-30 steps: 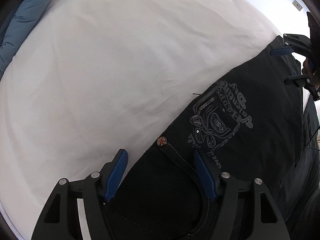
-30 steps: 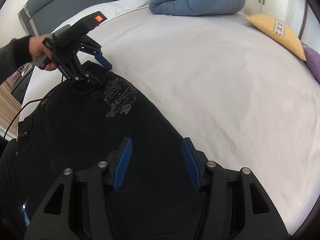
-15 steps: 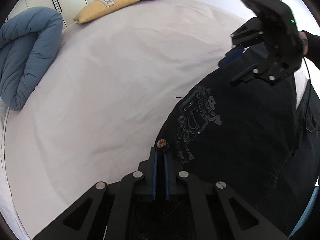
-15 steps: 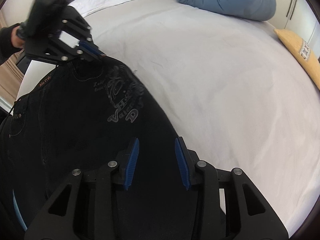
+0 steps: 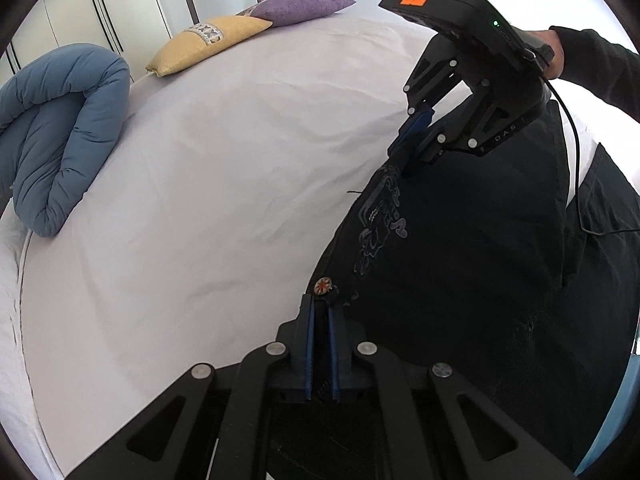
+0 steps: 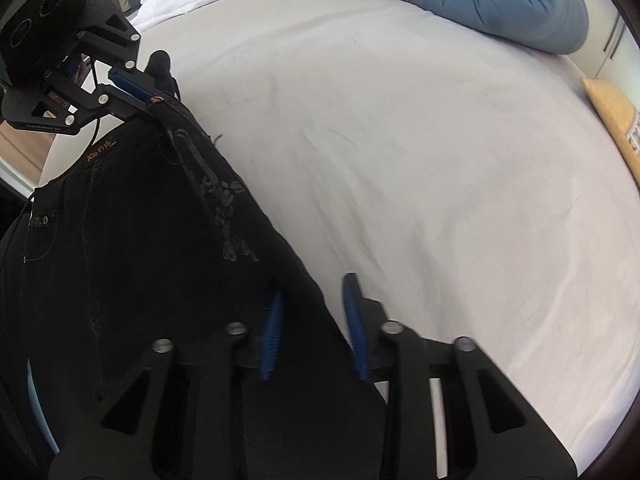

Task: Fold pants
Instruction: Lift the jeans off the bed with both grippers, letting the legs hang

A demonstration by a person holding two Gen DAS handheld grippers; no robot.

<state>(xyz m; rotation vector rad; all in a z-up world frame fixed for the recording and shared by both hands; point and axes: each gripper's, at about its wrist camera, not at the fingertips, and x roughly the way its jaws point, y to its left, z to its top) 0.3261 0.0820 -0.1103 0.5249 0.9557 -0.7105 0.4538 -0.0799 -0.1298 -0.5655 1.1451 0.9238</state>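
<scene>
Black pants [image 5: 460, 260] with a grey print [image 5: 380, 224] hang lifted over a white bed [image 5: 200, 200]. My left gripper [image 5: 320, 312] is shut on the pants' waist edge beside a round orange button [image 5: 322, 286]. In the right wrist view the same pants [image 6: 140, 240] run from the left gripper [image 6: 148, 92] down to my right gripper [image 6: 314, 308]. The right gripper's jaws stand partly apart with the pants' edge between them; the left finger is half hidden behind cloth. In the left wrist view the right gripper [image 5: 412, 132] looks closed on the cloth.
A rolled blue duvet [image 5: 56, 140] lies at the bed's far side, also in the right wrist view [image 6: 492, 0]. A yellow pillow [image 5: 208, 40] and a purple pillow [image 5: 296, 8] lie beyond it. White wardrobes [image 5: 80, 12] stand behind.
My left gripper closed on the waist edge and both grippers lifted the pants up off the bed. The right gripper's jaws narrowed around the pants' edge.
</scene>
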